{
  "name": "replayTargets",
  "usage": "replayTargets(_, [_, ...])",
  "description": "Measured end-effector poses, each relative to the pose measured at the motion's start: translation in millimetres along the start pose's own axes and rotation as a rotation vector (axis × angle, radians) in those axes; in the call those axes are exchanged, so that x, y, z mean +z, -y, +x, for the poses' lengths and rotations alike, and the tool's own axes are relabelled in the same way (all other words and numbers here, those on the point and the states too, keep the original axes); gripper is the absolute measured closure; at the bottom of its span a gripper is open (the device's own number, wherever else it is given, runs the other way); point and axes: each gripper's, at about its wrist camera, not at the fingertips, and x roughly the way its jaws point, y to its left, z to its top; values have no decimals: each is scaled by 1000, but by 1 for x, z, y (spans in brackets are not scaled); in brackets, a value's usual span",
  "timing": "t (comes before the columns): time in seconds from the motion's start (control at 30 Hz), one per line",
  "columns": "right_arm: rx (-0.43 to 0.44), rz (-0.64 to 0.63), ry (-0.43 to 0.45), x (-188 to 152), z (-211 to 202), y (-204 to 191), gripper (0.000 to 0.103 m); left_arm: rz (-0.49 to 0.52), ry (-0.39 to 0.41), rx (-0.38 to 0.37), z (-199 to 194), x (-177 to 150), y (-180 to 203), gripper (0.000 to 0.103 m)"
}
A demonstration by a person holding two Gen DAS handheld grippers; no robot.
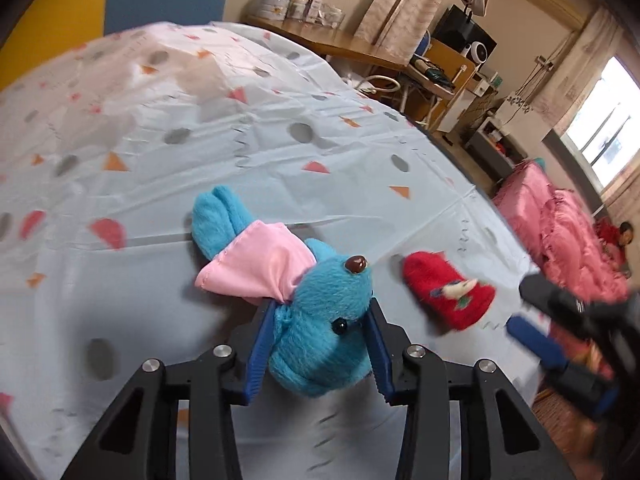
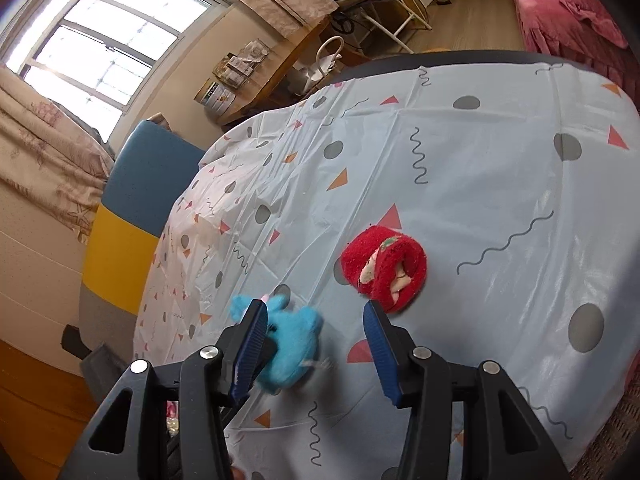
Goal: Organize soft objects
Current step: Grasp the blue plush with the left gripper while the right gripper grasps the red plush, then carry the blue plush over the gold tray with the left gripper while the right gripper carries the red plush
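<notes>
A blue plush toy (image 1: 320, 320) with a pink cloth wrap lies on the patterned light-blue tablecloth (image 1: 240, 140). My left gripper (image 1: 320, 308) is shut on its head, one blue pad pressed against each side. A red fuzzy rolled sock (image 1: 448, 296) lies on the cloth just right of the toy. My right gripper (image 2: 316, 312) hovers open above the cloth with nothing between its fingers. In the right wrist view the plush toy (image 2: 292, 344) sits partly behind that gripper's left finger, and the red sock (image 2: 384, 268) lies just beyond its right fingertip. The right gripper (image 1: 560, 320) shows blurred at the right of the left wrist view.
The table edge (image 2: 480, 56) runs along the far side, with wood floor beyond. A pink-covered bed (image 1: 560, 232) stands to the right, with a person (image 1: 624, 236) beyond it. A wooden desk (image 1: 352, 48) holds boxes. A blue and yellow padded block (image 2: 132, 200) borders the table.
</notes>
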Motion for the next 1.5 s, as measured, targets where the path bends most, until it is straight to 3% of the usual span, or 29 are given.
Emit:
replayTargets(0.1, [-72,-75,-32,8,10,-8,52,18,18,38,-17,-5,-13,59])
replayTargets(0.3, [-322,-385,-120,32,51,-29,50,35,59,77,-51,-18,-30,59])
replayTargets(0.5, [-494,-595,-256,25,98,-26,43,38,92,85,-79,-30,-33,59])
replayTargets(0.6, [-568,-677,-264,15,105,-26,46,55,113,92,-94,-34,-30,59])
replayTargets(0.63, [-593,-698,-262,12,107,-25,51,57,118,96,-97,-34,-29,59])
replayTargets(0.67, [-627,-724,-247,11,108,-25,66,56,124,101,-103,-34,-30,59])
replayTargets(0.7, [-641,-733,-236,11,107,-24,68,53,130,104,-108,-33,-32,59])
replayTargets(0.9, [-633,-711,-218,14,103,-20,75,8,218,151,-153,-14,-57,59])
replayTargets(1.07, [-527,-661,-245,5,96,-32,77,-83,285,238,-193,-2,-104,59])
replayTargets(1.23, [-405,-695,-307,-28,98,-60,77,-164,323,318,-221,-4,-148,59])
replayTargets(1.5, [-238,-854,-428,-118,108,-116,77,-273,383,409,-268,-32,-197,59])
